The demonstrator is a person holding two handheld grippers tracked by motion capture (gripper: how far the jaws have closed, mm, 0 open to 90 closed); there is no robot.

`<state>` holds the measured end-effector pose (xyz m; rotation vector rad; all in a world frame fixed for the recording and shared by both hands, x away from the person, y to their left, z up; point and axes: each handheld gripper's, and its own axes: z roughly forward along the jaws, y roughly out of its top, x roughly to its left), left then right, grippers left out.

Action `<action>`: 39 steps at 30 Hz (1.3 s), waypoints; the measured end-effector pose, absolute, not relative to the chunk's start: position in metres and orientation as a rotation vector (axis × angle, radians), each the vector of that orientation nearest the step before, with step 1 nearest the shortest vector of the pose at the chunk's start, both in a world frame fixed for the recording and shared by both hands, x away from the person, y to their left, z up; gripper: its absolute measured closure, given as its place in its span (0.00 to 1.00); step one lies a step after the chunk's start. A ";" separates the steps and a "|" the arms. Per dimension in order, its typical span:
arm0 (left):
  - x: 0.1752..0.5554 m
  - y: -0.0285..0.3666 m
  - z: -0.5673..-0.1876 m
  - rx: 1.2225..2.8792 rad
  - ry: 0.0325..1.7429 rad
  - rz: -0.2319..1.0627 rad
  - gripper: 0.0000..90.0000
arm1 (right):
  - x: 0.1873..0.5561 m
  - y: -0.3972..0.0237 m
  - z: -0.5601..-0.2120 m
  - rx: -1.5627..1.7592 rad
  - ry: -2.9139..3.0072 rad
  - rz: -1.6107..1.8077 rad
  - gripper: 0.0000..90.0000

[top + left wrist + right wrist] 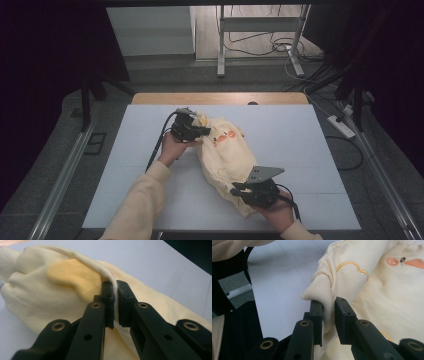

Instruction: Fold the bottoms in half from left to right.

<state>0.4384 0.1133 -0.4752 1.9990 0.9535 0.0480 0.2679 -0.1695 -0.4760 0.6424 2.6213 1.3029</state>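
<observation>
- Left gripper (114,303) clamps a fold of the cream sweatshirt (225,160).
- Right gripper (328,320) pinches its ribbed hem.
- Garment bunched on the table (300,150); laying out or folding seemingly not yet done.

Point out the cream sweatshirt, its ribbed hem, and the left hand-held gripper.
cream sweatshirt (222,150), high view, middle of the crumpled body on the table.
ribbed hem (322,293), right gripper view, the ribbed band bunched above the jaws.
left hand-held gripper (115,303), left gripper view, between its tips, which pinch a fabric fold.

Lab — cables (260,42), dark curtains (45,60)
</observation>
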 end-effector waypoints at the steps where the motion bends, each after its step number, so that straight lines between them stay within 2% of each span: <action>1: 0.439 0.112 -0.476 2.000 0.951 0.047 0.93 | 0.268 -0.170 -0.476 0.641 2.621 1.302 0.85; 39: 0.448 0.075 -0.484 2.034 0.940 0.031 0.93 | 0.265 -0.201 -0.478 0.735 2.613 1.288 0.90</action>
